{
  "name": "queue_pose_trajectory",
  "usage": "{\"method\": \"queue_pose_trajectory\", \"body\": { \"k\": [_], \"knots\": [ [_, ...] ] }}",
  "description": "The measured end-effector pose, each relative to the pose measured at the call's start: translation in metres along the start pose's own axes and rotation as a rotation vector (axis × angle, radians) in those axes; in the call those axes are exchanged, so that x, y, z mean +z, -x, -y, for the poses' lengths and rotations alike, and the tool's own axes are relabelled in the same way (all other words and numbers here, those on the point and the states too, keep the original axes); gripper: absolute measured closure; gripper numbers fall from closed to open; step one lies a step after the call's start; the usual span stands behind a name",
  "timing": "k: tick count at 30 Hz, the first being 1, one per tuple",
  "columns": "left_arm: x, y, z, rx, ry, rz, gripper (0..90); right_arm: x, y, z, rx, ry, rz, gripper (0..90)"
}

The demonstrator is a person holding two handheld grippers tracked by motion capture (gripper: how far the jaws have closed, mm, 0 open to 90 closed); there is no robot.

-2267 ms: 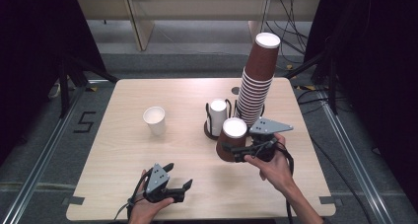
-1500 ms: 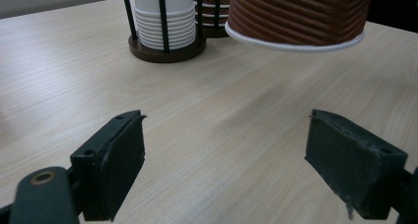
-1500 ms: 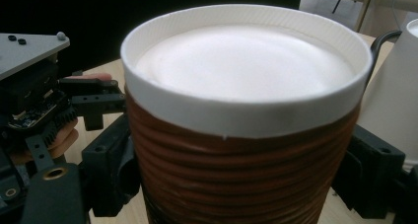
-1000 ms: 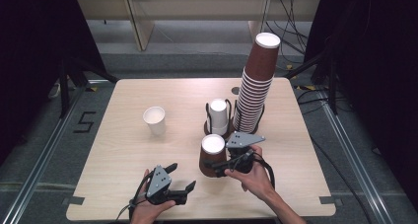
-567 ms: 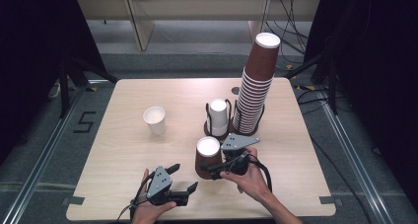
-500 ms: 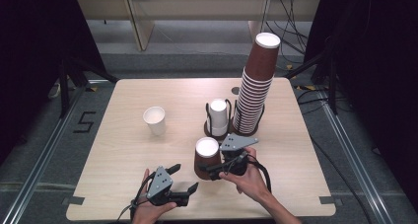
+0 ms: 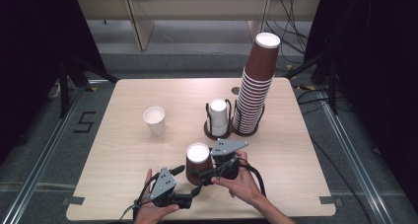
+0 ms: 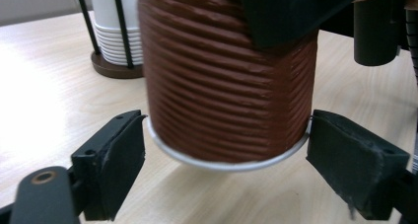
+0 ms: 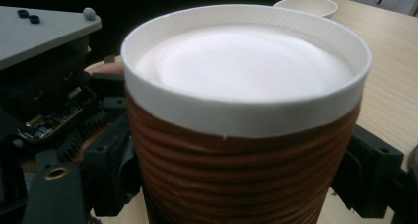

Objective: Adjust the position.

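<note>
A brown ribbed paper cup (image 7: 198,161) with a white inside stands upright near the table's front edge, and my right gripper (image 7: 201,174) is shut on its lower wall. In the right gripper view the cup (image 9: 241,110) sits between the two black jaws, which press on its sides. My left gripper (image 7: 190,183) lies just left of it, open. In the left gripper view the cup's base (image 8: 226,86) hangs slightly above the wood between the jaws of the left gripper (image 8: 226,169): the right jaw is at the bottom rim, the left jaw just clear of it.
A lone white cup (image 7: 155,120) stands at mid-left. A wire holder with stacked white cups (image 7: 218,117) and a tall leaning stack of brown cups (image 7: 255,95) stand behind the grippers. The table's bare wood (image 7: 296,150) extends to the right.
My right gripper has carried the brown cup left and toward the front edge, bringing its base between the left gripper's jaws. The left hand has stayed put.
</note>
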State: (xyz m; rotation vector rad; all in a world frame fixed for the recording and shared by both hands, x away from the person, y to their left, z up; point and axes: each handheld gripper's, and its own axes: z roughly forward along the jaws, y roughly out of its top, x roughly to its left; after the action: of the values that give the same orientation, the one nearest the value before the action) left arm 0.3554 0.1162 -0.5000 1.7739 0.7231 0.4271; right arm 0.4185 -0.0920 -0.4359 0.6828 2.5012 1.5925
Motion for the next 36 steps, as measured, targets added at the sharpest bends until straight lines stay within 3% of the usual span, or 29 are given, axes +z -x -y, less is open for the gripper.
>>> {"method": "queue_pose_trajectory", "body": {
  "k": [3,6,9,20,24,26,30,34,35,36],
  "knots": [
    [0.002,0.001,0.001,-0.006,0.009,0.01,11.1,0.003,-0.001,-0.001,-0.039,0.017,-0.013,18.9],
    [0.002,0.001,0.0,-0.017,0.001,0.004,5.0,0.003,-0.004,-0.001,0.005,0.021,-0.053,19.0],
    [0.003,0.0,0.0,-0.029,0.019,0.017,1.7,0.004,-0.007,-0.002,0.017,0.04,-0.078,19.1],
    [0.006,0.001,0.001,-0.07,0.033,0.033,0.5,0.007,-0.015,-0.003,-0.007,0.06,-0.104,19.1],
    [0.004,0.001,0.0,-0.067,0.03,0.027,1.4,0.009,-0.016,-0.002,0.017,0.052,-0.132,19.1],
    [0.004,0.001,0.001,-0.075,0.046,0.034,1.8,0.008,-0.015,-0.002,0.006,0.06,-0.119,19.0],
    [0.003,0.001,0.0,-0.021,0.029,0.026,5.5,0.007,-0.014,-0.003,0.024,0.041,-0.139,17.3],
    [0.002,-0.001,-0.002,0.017,0.007,0.029,8.0,0.006,-0.012,-0.003,0.007,0.026,-0.148,15.3],
    [0.001,-0.001,-0.003,0.04,-0.001,0.027,8.4,0.003,-0.012,-0.004,0.0,0.005,-0.119,15.0],
    [0.001,-0.001,-0.003,0.055,-0.005,0.027,8.7,0.003,-0.012,-0.005,-0.006,0.0,-0.126,15.0]
  ]
}}
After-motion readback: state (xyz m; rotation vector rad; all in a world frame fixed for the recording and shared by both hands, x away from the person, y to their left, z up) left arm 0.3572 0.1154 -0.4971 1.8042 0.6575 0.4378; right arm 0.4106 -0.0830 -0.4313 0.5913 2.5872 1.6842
